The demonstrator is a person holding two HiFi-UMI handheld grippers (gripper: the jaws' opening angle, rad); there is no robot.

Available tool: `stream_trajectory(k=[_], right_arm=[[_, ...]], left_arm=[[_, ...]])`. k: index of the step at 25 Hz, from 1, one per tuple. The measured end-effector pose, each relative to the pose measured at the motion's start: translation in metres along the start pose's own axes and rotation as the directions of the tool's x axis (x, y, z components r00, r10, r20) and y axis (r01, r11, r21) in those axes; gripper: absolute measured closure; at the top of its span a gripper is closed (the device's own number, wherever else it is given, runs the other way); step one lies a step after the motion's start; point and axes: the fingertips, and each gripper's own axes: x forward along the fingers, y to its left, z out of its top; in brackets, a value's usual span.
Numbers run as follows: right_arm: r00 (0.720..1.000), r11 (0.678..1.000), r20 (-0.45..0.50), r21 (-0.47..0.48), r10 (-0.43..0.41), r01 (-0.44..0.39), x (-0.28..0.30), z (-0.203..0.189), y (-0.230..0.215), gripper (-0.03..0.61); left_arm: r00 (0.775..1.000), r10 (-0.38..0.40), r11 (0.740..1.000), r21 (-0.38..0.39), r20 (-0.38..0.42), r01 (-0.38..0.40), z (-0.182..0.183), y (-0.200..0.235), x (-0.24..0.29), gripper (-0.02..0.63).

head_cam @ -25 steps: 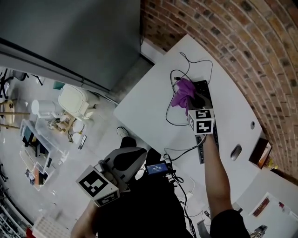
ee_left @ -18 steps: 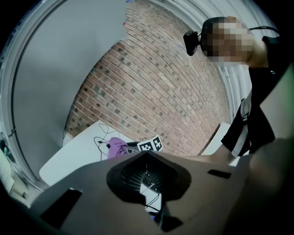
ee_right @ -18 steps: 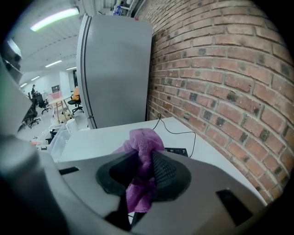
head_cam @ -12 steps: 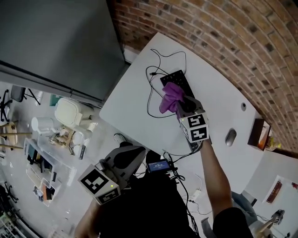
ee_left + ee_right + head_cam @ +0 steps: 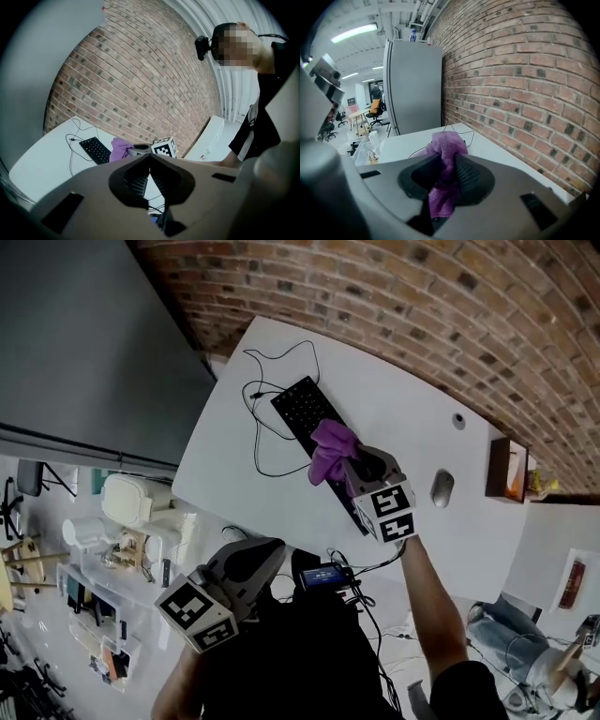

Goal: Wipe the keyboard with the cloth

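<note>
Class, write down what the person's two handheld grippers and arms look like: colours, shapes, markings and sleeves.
Both are grey moulded shells with dark ribbed pads inside the jaws. The left gripper and the right gripper each bear a white cube printed with black square markers. The right arm is bare below a short dark sleeve.

The cloth [image 5: 328, 448] is purple, the keyboard [image 5: 302, 409] black, the table [image 5: 403, 418] white, the wall [image 5: 394, 296] red-brown brick.

Purple cloth [image 5: 449, 143] clamped between right gripper [image 5: 446, 162] jaws, white table [image 5: 410, 141] seen beyond, brick wall [image 5: 520, 70] at right, tall grey cabinet [image 5: 412, 89] behind.
</note>
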Motion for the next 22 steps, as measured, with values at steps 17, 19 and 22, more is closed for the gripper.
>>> stream_trajectory(k=[17,19,22], right_arm=[[0.959,0.949,-0.017,0.14,-0.284,0.283,-0.168,-0.083,-0.081,0.485],[0.949,0.937,-0.017,0.152,-0.316,0.314,-0.187,-0.089,-0.086,0.485],[0.935,0.919,-0.018,0.176,-0.355,0.352,-0.212,-0.1,-0.09,0.485]], left_arm=[[0.937,-0.289,0.945,0.095,-0.194,0.311,-0.034,-0.096,0.103,0.598],[0.926,-0.315,0.934,0.105,-0.209,0.341,-0.037,-0.105,0.112,0.598],[0.909,-0.348,0.917,0.12,-0.231,0.382,-0.04,-0.119,0.125,0.598]])
